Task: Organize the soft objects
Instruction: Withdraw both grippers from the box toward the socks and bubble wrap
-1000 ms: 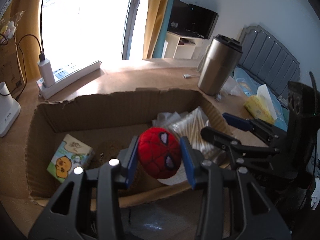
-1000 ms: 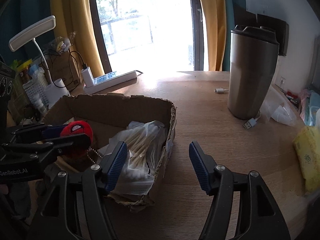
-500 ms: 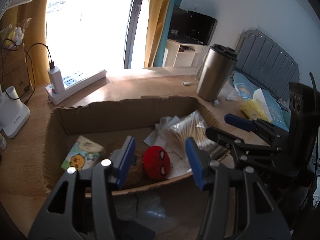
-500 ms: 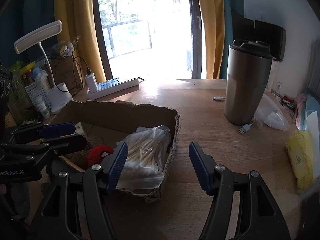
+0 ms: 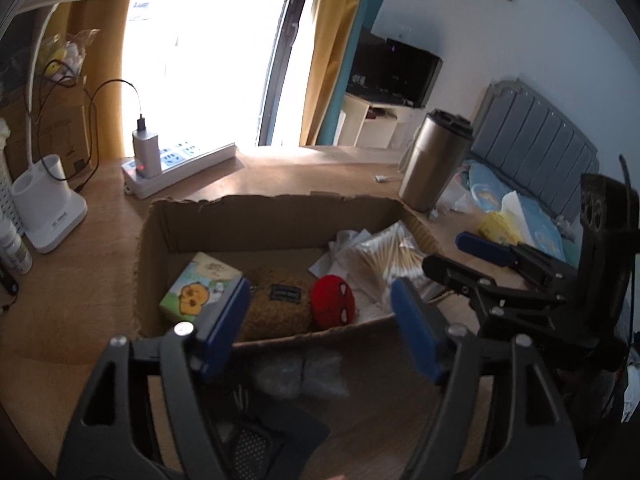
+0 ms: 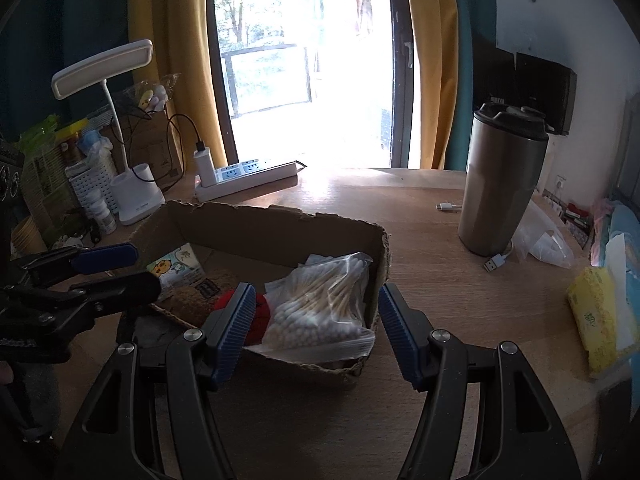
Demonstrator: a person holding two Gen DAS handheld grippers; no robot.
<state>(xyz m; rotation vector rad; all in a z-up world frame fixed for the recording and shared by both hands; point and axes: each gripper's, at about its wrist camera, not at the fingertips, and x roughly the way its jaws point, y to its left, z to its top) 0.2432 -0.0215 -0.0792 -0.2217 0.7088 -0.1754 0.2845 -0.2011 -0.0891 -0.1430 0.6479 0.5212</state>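
Observation:
A red spider-mask plush ball lies in the cardboard box beside a brown plush, a cartoon tissue pack and a bag of cotton swabs. My left gripper hovers over the box's near wall. Its jaws are opening and hold nothing. In the right wrist view my right gripper stands open and empty over the swab bag; its left finger hides part of the plush ball. The left gripper shows at the box's left side.
A steel tumbler stands at the right with a USB cable and a plastic bag beside it. A power strip and a lamp base sit behind the box. A yellow tissue pack lies far right. Crumpled clear plastic lies before the box.
The left gripper let go of the red plush ball, which dropped into the box; its jaws spread wider and it drew back and up. The right gripper also backed away, still open.

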